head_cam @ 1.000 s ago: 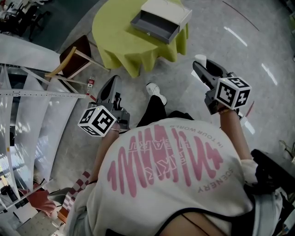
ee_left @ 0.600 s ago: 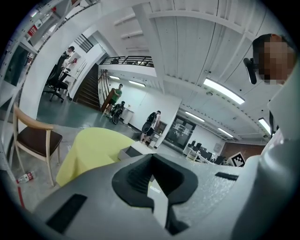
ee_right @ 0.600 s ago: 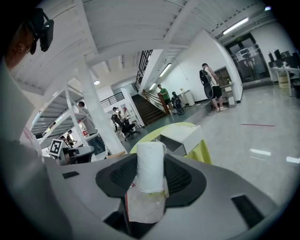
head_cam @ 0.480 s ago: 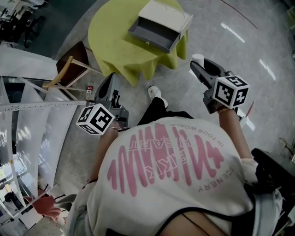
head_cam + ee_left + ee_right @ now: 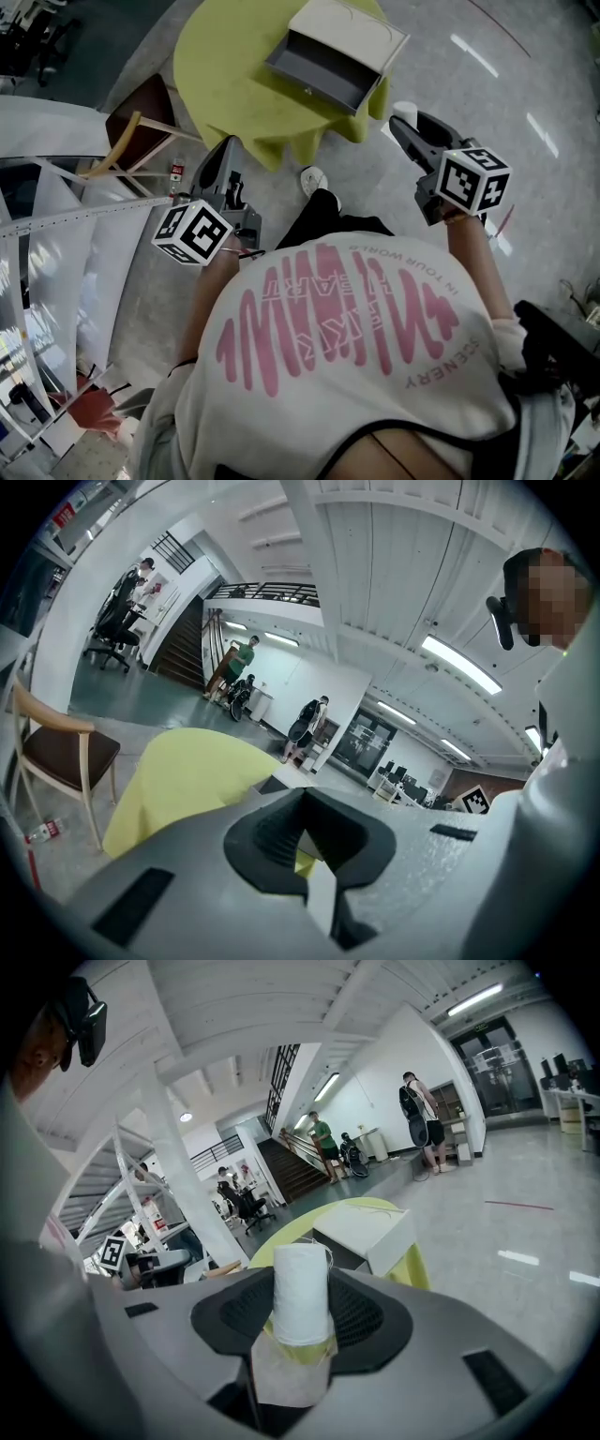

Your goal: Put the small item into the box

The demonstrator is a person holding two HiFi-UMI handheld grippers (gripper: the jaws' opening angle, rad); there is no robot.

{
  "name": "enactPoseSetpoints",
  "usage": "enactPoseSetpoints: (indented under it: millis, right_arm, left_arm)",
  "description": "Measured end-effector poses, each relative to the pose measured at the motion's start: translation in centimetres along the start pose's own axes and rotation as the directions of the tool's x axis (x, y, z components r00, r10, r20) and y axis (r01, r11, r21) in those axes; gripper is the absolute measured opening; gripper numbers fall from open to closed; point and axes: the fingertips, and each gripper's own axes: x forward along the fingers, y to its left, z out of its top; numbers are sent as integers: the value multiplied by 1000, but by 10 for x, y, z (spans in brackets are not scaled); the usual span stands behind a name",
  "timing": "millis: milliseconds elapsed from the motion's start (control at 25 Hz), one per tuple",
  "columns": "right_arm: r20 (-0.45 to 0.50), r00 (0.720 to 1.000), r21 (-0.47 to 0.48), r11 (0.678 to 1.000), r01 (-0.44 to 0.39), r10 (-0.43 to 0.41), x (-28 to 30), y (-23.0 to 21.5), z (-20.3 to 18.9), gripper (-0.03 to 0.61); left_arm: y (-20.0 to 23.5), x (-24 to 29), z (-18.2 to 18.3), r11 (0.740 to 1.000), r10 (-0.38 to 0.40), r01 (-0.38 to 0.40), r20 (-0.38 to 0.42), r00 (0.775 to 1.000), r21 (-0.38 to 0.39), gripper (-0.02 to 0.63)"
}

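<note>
Carry step, I'd say: right gripper (image 5: pixel 410 131) clamps small white roll (image 5: pixel 301 1293); left gripper (image 5: pixel 228 155) closed, empty. Next: reach past tabletop's (image 5: pixel 225 84) near edge, release into box (image 5: pixel 349 42).

could not make out the lower end of the white roll (image 5: pixel 300 1288), sunk between the pads of the right gripper (image 5: pixel 302 1340). caught only a sliver of the box (image 5: pixel 277 782) beyond the left gripper (image 5: pixel 305 846), the rest behind its jaws. lost the far rim of the table (image 5: pixel 225 75), ahead of both grippers, past the top edge.
</note>
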Motion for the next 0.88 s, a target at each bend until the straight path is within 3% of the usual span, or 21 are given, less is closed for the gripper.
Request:
enactPoseSetpoints:
  millis: [320, 600, 880]
  right_arm:
    - [-44, 999, -12, 1000, -10, 9, 59, -3, 37, 178]
    - [-58, 998, -22, 999, -30, 29, 66, -2, 42, 178]
    - [-102, 994, -25, 999, -47, 44, 112, -4, 58, 178]
  left_arm:
    - [37, 35, 29, 999, 17, -18, -12, 1000, -46, 8]
    - [36, 39, 34, 998, 26, -26, -3, 1000, -53, 6]
    - [69, 62, 44, 995, 45, -46, -20, 999, -89, 6]
